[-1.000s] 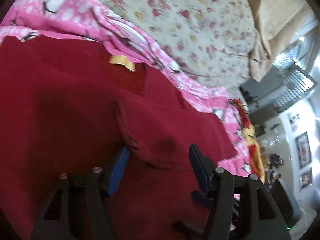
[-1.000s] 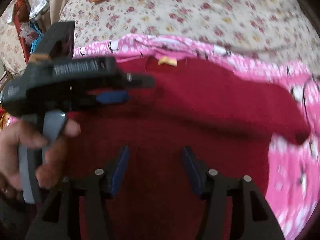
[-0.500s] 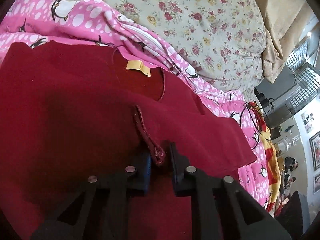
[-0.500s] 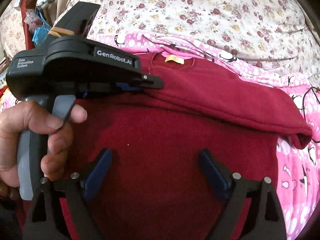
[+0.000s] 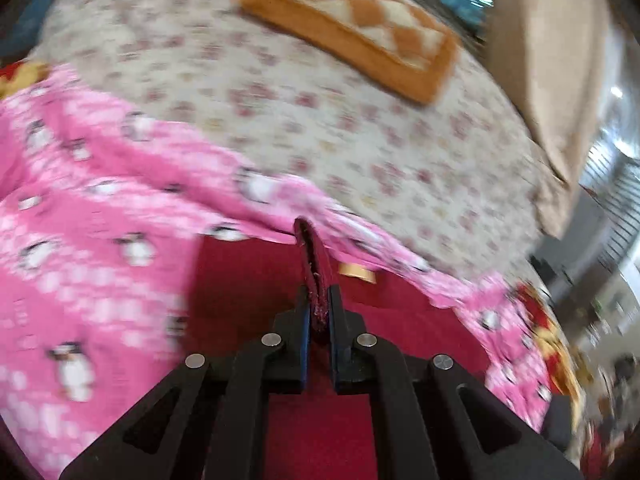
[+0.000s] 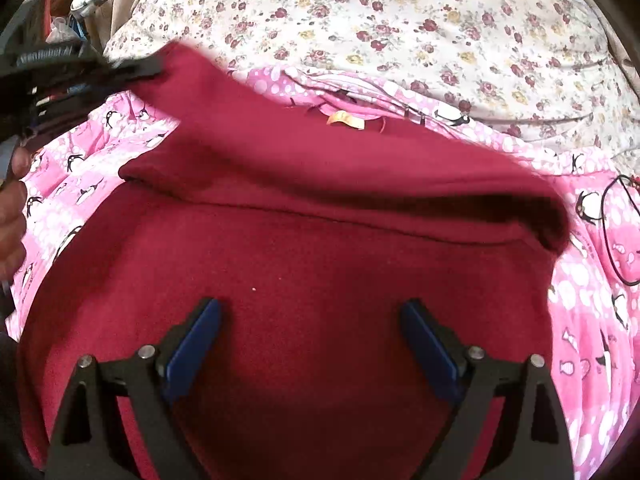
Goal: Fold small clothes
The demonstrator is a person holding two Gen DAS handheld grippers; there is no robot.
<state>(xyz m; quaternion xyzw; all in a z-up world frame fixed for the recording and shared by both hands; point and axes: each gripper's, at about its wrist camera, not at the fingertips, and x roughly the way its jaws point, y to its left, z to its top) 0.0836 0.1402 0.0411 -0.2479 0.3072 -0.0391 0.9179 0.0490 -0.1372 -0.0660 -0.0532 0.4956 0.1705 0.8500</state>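
A dark red sweater [image 6: 304, 264] lies spread on a pink penguin-print blanket [image 6: 592, 300], its yellow neck label [image 6: 346, 119] toward the far side. My left gripper [image 5: 319, 300] is shut on a red sleeve cuff [image 5: 314, 256], which stands up between the blue pads. In the right wrist view that gripper [image 6: 156, 67] sits at the upper left, holding the sleeve lifted and stretched away from the body. My right gripper [image 6: 312, 312] hangs open just above the sweater's lower body, nothing between its fingers.
A floral bedsheet [image 6: 420, 20] covers the bed beyond the blanket. An orange checked cushion [image 5: 352, 28] lies at the far side. A hand [image 6: 12, 216] shows at the left edge. Curtains and room clutter [image 5: 600, 320] stand off to the right.
My left gripper closed on the sleeve cuff, then lifted it up and swung it out to the left, unfolding the sleeve. The right gripper opened wide and stayed in place.
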